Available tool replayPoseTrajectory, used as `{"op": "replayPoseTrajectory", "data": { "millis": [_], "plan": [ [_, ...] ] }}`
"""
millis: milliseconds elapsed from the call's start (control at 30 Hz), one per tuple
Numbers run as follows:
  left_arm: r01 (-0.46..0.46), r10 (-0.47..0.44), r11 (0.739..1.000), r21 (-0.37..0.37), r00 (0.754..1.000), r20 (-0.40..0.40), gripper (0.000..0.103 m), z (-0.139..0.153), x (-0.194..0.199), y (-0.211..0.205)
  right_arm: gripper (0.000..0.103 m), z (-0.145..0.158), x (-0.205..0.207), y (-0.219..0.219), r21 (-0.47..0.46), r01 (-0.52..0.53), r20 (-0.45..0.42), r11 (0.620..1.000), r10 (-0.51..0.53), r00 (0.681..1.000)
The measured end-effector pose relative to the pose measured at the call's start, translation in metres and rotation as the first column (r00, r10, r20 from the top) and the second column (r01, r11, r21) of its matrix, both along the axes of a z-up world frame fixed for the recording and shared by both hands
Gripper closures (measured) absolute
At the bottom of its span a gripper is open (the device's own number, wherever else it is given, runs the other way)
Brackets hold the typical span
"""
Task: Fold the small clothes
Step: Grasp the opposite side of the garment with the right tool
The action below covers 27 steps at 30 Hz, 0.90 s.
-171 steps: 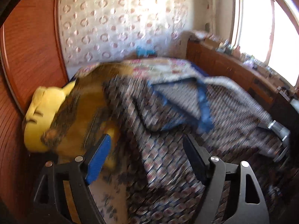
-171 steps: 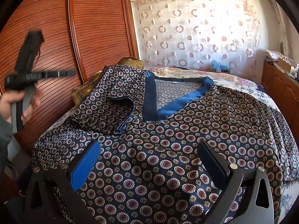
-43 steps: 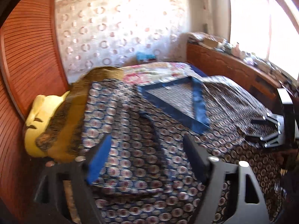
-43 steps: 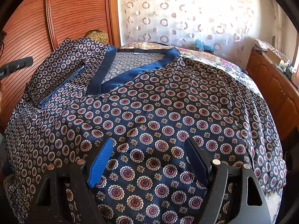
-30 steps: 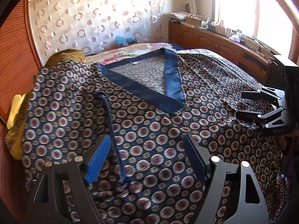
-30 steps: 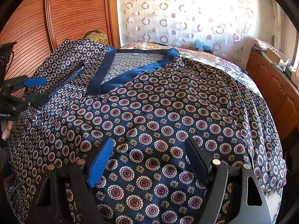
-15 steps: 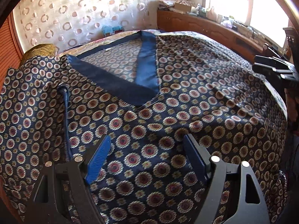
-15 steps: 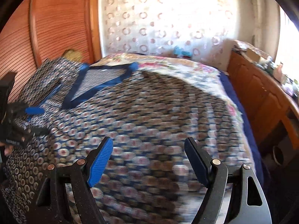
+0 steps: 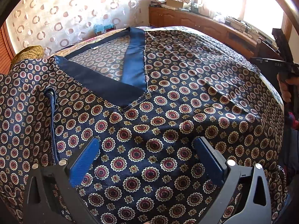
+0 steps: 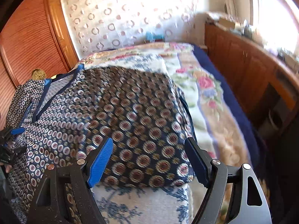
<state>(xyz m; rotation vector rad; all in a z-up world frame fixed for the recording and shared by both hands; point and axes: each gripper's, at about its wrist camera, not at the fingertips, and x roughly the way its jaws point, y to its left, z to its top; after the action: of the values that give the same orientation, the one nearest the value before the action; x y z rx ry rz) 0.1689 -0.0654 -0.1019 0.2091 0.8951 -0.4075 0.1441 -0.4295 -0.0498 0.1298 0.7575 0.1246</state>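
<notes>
A dark navy top (image 9: 168,102) with red-and-gold medallions and a plain blue V-neck band (image 9: 134,61) lies spread face up on the bed. My left gripper (image 9: 146,141) hovers over its lower front. Its jaws are opening and nothing is pinched between them. In the right wrist view the picture is blurred. My right gripper (image 10: 149,140) stands open over the right side edge of the top (image 10: 130,112), with cloth below the jaws and none gripped. The right gripper (image 9: 280,63) also shows at the far right of the left wrist view, in a hand.
A floral bedspread (image 10: 205,93) lies bare to the right of the top. A wooden wardrobe (image 10: 28,37) stands on the left and a low wooden cabinet (image 10: 252,65) runs along the right under the window. A gold cushion (image 9: 29,52) sits at the head.
The left jaws have spread wider over the lower front of the top. My right gripper has swung right to the top's side edge, bringing the bare bedspread into view.
</notes>
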Motion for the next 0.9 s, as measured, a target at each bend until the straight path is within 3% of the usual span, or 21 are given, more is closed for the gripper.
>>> {"op": "replayPoseTrajectory", "data": {
  "millis": [367, 467, 533, 733, 900],
  "plan": [
    [0.000, 0.000, 1.000, -0.002, 1.000, -0.001, 0.000, 0.000, 0.001, 0.001, 0.023, -0.009, 0.008, -0.035, 0.040, 0.002, -0.085, 0.999, 0.001, 0.996],
    [-0.001, 0.001, 1.000, -0.002, 1.000, -0.001, 0.000, 0.000, 0.000, 0.001, 0.033, -0.012, 0.008, -0.035, 0.074, -0.007, -0.085, 0.997, 0.013, 0.996],
    [-0.001, 0.001, 1.000, -0.002, 1.000, -0.001, 0.000, 0.000, 0.001, 0.001, 0.049, -0.008, 0.005, -0.036, 0.076, -0.012, -0.078, 0.997, 0.018, 0.997],
    [-0.001, 0.001, 1.000, -0.002, 1.000, 0.000, 0.000, 0.000, 0.000, 0.001, 0.085, 0.004, -0.001, -0.027, -0.031, 0.005, -0.030, 0.999, -0.006, 1.000],
    [-0.001, 0.001, 1.000, -0.002, 1.000, 0.000, 0.000, 0.000, 0.000, 0.001, 0.093, 0.034, -0.008, -0.013, -0.044, -0.010, 0.086, 0.999, 0.014, 0.996]
  ]
}}
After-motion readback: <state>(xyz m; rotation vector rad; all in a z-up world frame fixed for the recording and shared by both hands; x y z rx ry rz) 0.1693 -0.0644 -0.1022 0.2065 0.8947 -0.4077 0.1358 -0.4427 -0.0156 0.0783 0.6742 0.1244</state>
